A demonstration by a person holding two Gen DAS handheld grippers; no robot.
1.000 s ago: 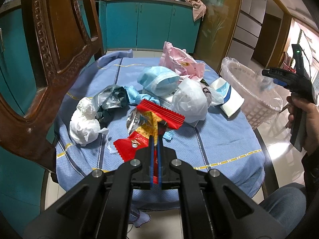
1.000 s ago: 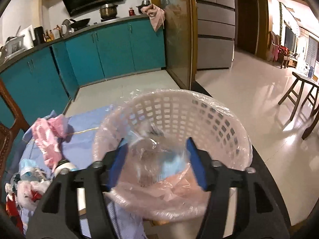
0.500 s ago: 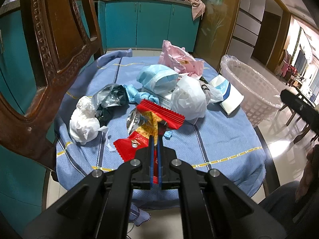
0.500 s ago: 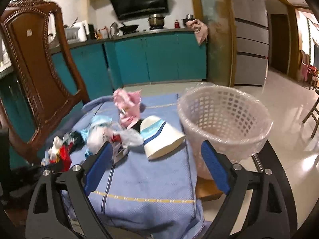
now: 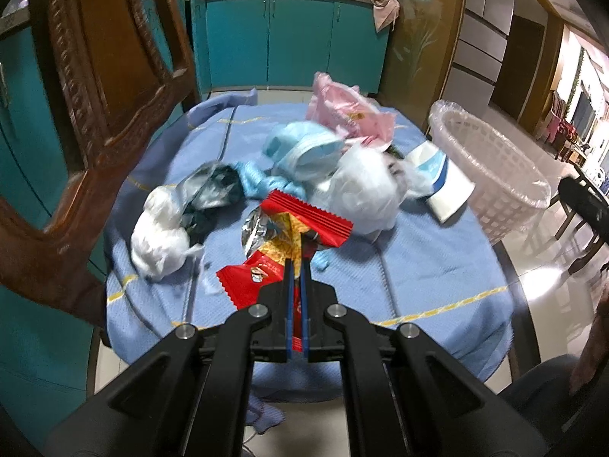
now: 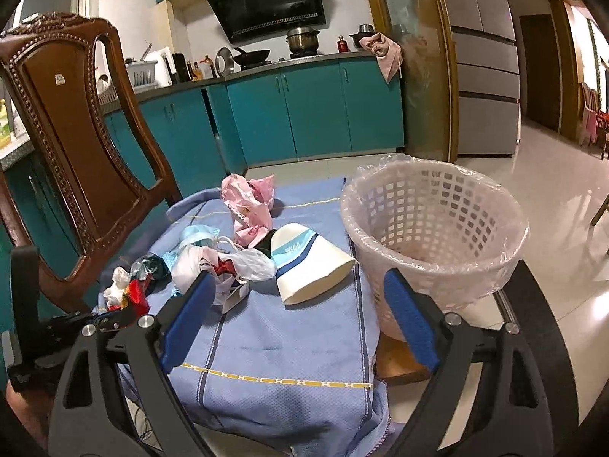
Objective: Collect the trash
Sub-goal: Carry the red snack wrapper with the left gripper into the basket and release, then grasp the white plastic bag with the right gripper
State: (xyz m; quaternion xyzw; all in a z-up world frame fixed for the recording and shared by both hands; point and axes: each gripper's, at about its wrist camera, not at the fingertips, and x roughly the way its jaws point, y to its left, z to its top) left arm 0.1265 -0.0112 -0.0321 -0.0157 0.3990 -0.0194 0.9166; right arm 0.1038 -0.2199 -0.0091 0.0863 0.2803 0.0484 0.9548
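My left gripper [image 5: 295, 266] is shut on a red snack wrapper [image 5: 247, 278], whose red foil shows between the blue pads. It hangs just above the near side of the blue-clothed table [image 5: 418, 285]. The trash pile beyond holds a white bag [image 5: 361, 190], a blue mask [image 5: 304, 148], a pink bag [image 5: 342, 114] and a paper cup [image 5: 437, 182] on its side. My right gripper [image 6: 298, 280] is open and empty over the table's near edge. It faces the cup [image 6: 308, 266], with the lined white basket [image 6: 434, 236] to its right. The left gripper [image 6: 114, 316] with the wrapper [image 6: 137, 293] shows at left.
A carved wooden chair [image 5: 95, 114] stands close on the left of the table. A crumpled white bag [image 5: 160, 236] and a dark wrapper [image 5: 213, 190] lie at the pile's left. Teal cabinets [image 6: 304, 114] line the back wall. A person's knee [image 5: 540, 388] is at lower right.
My right gripper has swung left from above the basket to face the table, and its jaws have widened. The left gripper has kept still, shut on the red wrapper.
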